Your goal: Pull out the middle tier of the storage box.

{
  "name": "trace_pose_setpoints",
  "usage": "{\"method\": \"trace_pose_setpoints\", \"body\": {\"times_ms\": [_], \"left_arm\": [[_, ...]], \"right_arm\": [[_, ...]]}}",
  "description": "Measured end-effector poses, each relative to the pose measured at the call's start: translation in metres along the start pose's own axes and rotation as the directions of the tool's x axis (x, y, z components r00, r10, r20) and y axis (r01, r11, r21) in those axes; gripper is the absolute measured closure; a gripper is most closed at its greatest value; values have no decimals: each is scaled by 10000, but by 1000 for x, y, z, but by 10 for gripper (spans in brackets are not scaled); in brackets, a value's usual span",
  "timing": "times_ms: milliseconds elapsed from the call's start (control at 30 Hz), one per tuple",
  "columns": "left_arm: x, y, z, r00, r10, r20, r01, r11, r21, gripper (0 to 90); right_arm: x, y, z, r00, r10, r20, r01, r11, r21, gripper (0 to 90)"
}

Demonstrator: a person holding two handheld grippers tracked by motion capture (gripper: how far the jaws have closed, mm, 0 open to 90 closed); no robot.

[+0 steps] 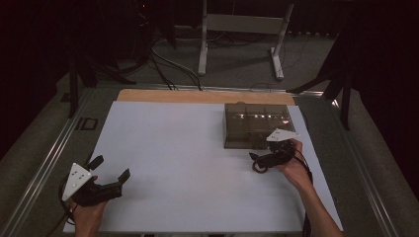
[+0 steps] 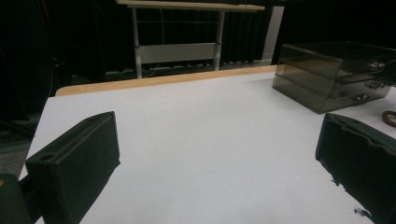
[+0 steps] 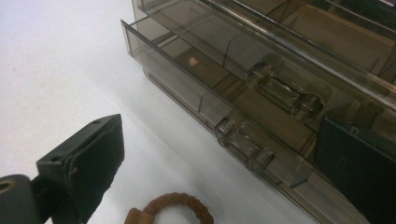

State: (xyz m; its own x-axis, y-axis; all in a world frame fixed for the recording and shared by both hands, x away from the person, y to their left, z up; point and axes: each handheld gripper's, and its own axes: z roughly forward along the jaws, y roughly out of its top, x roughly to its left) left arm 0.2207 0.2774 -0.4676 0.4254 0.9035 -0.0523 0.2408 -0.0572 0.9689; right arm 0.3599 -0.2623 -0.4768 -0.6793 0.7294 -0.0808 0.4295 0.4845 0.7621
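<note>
White board covers the surface [image 1: 188,163], a broad matt sheet with a strip of pale wood [image 1: 197,96] showing along its far edge and metal rails down both long sides. Grey carpet floor [image 1: 237,64] lies beyond, under the white legs of a desk frame [image 1: 242,29]; dark cables [image 1: 168,69] trail across it and black drapes close off the room behind.

Smoked clear plastic drawer box [image 1: 252,126]: stands at the far right of the board, close to the wooden strip and the right edge. In the right gripper view its lower drawer stands a little proud of the box front, and clear bar handles [image 3: 243,144] sit on the drawer fronts.

Left claw [image 1: 109,170]: held at the near left corner, jaws spread wide, holding nothing, bare board between them. Wide open room runs from here across the centre to the box.

Right claw [image 1: 257,159]: just in front of the box's near right corner, jaws well apart, gripping nothing; one jaw is close against the drawer fronts.

Brown braided ring [image 3: 175,210]: lies flat on the board between the right claw's jaws, just short of the box, untouched; also seen in the high view [image 1: 257,167].
</note>
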Motion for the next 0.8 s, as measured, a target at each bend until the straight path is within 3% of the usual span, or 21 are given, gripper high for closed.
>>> {"method": "trace_pose_setpoints", "body": {"times_ms": [133, 467, 800], "left_arm": [[0, 0, 0, 10000, -1, 13, 1, 10000, 15, 11], [0, 0, 0, 10000, 3, 10, -3, 10000, 21, 12], [-1, 0, 1, 10000, 0, 24, 0, 10000, 44, 12]], "right_arm": [[1, 0, 1, 9998, -138, 119, 137, 9999, 60, 38], [-1, 1, 0, 9998, 156, -111, -154, 9997, 192, 39], [1, 2, -5, 9995, 122, -304, -107, 9988, 484, 57]]}}
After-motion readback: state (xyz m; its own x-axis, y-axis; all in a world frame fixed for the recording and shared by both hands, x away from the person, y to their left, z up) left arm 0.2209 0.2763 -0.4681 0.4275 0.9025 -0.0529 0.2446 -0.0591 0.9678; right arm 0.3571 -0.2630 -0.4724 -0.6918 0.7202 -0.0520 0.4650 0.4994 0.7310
